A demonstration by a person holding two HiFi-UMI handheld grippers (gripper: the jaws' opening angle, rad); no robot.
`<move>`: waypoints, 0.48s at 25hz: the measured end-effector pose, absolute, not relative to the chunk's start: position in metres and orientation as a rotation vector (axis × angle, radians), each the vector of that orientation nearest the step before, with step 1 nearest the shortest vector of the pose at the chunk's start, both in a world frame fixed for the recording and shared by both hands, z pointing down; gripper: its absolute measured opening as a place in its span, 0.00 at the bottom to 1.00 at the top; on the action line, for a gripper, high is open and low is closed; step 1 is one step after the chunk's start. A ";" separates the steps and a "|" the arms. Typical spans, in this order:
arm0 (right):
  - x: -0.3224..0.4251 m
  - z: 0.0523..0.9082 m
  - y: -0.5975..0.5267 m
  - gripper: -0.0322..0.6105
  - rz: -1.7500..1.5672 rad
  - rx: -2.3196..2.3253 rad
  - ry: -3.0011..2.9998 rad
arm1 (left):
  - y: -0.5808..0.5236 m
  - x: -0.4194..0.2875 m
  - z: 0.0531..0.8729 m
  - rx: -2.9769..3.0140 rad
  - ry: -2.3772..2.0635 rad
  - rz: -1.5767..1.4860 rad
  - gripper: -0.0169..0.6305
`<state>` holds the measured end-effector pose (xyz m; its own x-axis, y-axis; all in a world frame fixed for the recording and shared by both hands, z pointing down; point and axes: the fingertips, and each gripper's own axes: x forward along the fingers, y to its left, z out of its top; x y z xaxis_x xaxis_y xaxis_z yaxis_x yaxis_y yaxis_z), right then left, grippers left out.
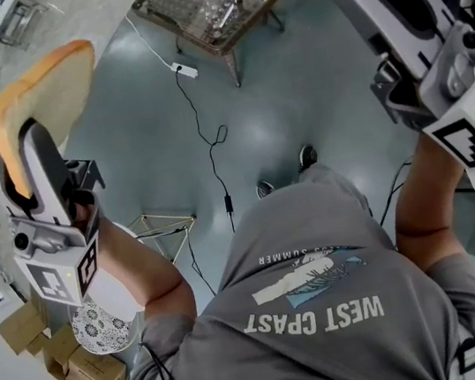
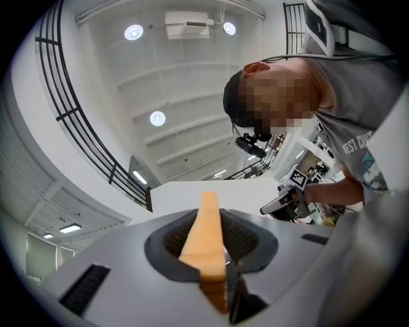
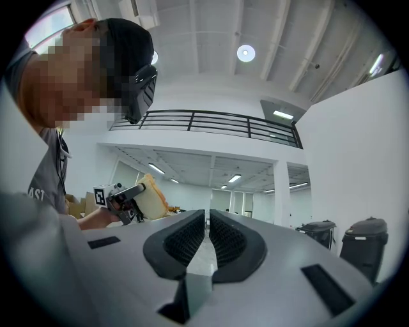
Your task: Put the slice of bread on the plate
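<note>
Left gripper view has my left hand-held gripper pinching the bread edge-on, up in the air. My right hand-held gripper is pressed together, empty. I'd grip gently, lower it flat, then release.

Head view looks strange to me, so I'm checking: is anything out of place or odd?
Yes: the slice of bread stands edge-up in the left gripper, held high above the floor with nothing under it. The right gripper points upward too, shut on nothing.
</note>
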<state>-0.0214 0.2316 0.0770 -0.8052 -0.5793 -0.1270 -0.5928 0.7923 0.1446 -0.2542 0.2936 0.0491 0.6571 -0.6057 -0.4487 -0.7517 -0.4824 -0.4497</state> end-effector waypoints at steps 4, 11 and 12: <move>-0.025 0.093 0.215 0.07 0.254 -0.927 2.907 | 0.279 -0.254 0.064 -2.252 1.060 0.286 0.17; -0.007 0.089 0.203 0.07 0.233 -0.884 2.912 | 0.271 -0.230 0.059 -2.254 1.079 0.259 0.17; -0.004 0.087 0.203 0.07 0.234 -0.876 2.914 | 0.270 -0.227 0.057 -2.254 1.082 0.258 0.17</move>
